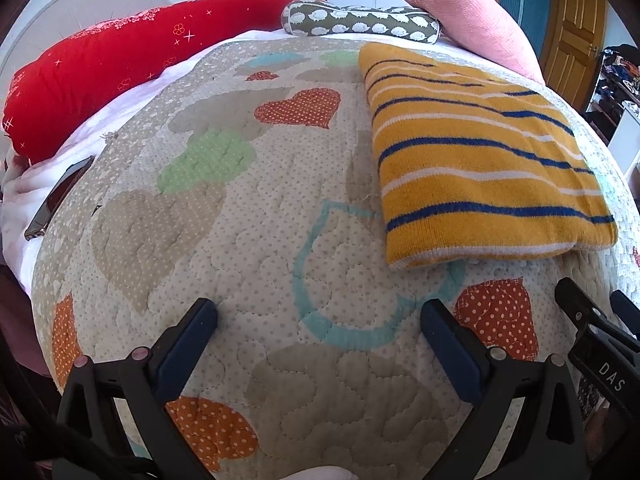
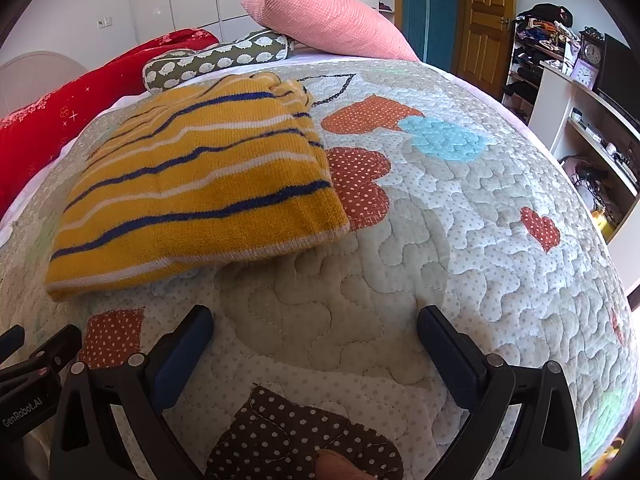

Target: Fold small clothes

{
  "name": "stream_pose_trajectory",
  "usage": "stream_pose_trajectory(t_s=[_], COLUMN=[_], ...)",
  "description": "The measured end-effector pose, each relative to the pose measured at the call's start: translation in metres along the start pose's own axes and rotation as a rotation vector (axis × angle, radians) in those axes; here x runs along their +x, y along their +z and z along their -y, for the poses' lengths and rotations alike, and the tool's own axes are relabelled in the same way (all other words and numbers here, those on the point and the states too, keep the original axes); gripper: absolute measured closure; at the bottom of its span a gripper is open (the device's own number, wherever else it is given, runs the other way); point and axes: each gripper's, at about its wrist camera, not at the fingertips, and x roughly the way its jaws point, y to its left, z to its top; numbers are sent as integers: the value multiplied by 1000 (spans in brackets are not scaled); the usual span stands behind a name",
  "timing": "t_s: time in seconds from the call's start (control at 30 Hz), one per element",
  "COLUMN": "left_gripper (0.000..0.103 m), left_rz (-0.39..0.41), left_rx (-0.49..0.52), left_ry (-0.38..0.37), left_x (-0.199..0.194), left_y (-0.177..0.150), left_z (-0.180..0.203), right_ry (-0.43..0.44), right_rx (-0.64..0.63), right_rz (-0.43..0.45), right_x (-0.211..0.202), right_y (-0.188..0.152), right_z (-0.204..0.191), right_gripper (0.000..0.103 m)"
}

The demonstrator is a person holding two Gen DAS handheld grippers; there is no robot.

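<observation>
A yellow knitted garment with blue and white stripes lies folded into a flat rectangle on the heart-patterned quilt. In the right wrist view the garment lies to the upper left. My left gripper is open and empty, hovering over bare quilt short of the garment's near-left corner. My right gripper is open and empty, over the quilt just in front of the garment's near edge. The right gripper's tip also shows in the left wrist view, and the left gripper's tip in the right wrist view.
A red bolster, a green patterned bolster and a pink pillow lie at the far end of the bed. A phone lies at the left edge. Shelves and a desk stand to the right.
</observation>
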Motion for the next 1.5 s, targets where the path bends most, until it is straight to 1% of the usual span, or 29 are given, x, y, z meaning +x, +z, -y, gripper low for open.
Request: stream_pose_trajectory(t_s=[0.1,0.2,0.33,0.47,0.67,0.8,0.93,1.03,1.3,1.43,1.5], left_gripper=[1,1,1,1,1,1,1,1,1,1,1], left_rz=[49,91,137,162,168,156,152,139,139,140,143], left_rx=[-1,2,19,44,74,60,51,44,49,48,48], left_ry=[7,1,-15,-31,-53,-72,-82,-106,-112,-124,-118], left_x=[-16,-34,-55,-69,-78,-80,-81,-79,-78,-79,-79], left_y=[2,5,10,11,8,7,7,7,6,5,5], left_z=[0,0,1,6,12,9,4,1,0,-4,-5], right_ry=[6,4,11,18,33,36,36,38,4,-10,-16], right_rx=[-2,22,57,61,9,-36,-43,-47,-102,-125,-133], right_rz=[-4,-11,28,70,105,110,112,108,125,118,117], right_x=[-4,-10,-26,-45,-64,-69,-71,-72,-76,-75,-75], right_y=[1,2,6,10,10,8,8,9,8,9,9], right_z=[1,6,13,16,4,-6,-10,-10,-25,-31,-34], right_gripper=[1,1,1,1,1,1,1,1,1,1,1])
